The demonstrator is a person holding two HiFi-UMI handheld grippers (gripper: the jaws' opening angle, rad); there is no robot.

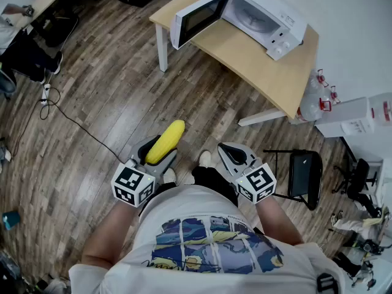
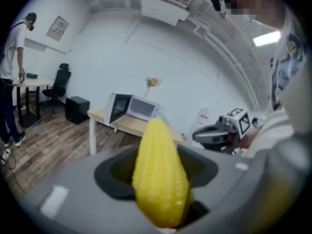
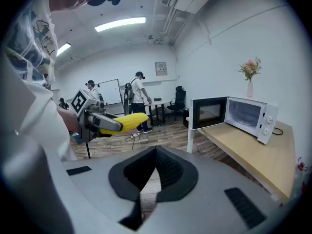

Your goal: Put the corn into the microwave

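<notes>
A yellow corn cob (image 1: 166,141) sticks out forward and upward from my left gripper (image 1: 158,155), whose jaws are shut on its lower half. In the left gripper view the corn (image 2: 160,174) fills the middle between the jaws. My right gripper (image 1: 234,156) hangs beside it at waist height, its pads (image 3: 168,172) meeting at the tip with nothing held. The white microwave (image 1: 257,17) stands on a wooden table (image 1: 269,66) some way ahead, its door (image 1: 199,17) swung open to the left and the cavity empty. The right gripper view shows the microwave (image 3: 243,113) and the corn (image 3: 127,122).
A black folding chair (image 1: 304,171) stands to my right. A cable (image 1: 67,118) runs across the wooden floor at left. White boxes (image 1: 355,118) and a water jug (image 1: 311,103) sit by the table's right end. People (image 3: 139,99) stand at a far desk.
</notes>
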